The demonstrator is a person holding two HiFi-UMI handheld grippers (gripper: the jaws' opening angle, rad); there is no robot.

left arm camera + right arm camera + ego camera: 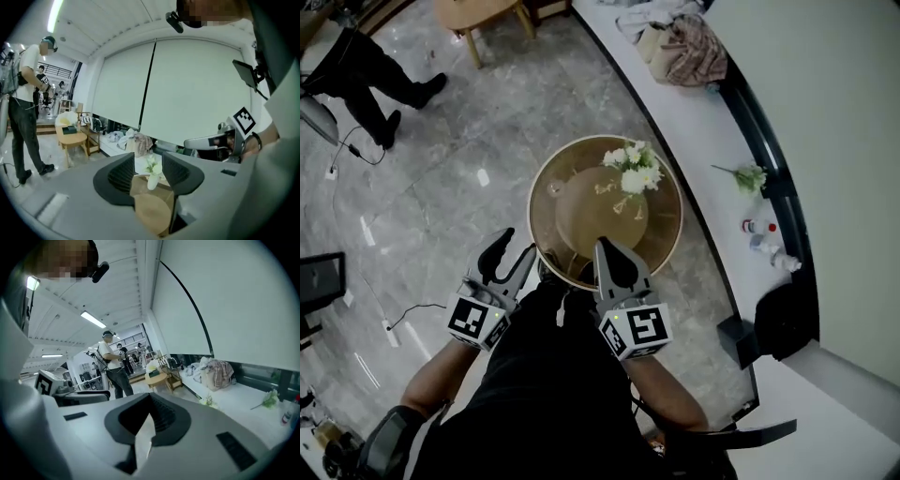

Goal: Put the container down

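- Spotted container (634,176) (white vase with flowers, by the look) upright on round table (567,169), toward the far side
- Left gripper (514,246): half open, empty; only table and flowers visible through the gap
- Right gripper (605,251): closed tip to tip, holding nothing
- Both up near the body, well apart from container
- Judging by this: set-down done, container standing free
- Nothing left that shows here, maybe just a check that it sits steady
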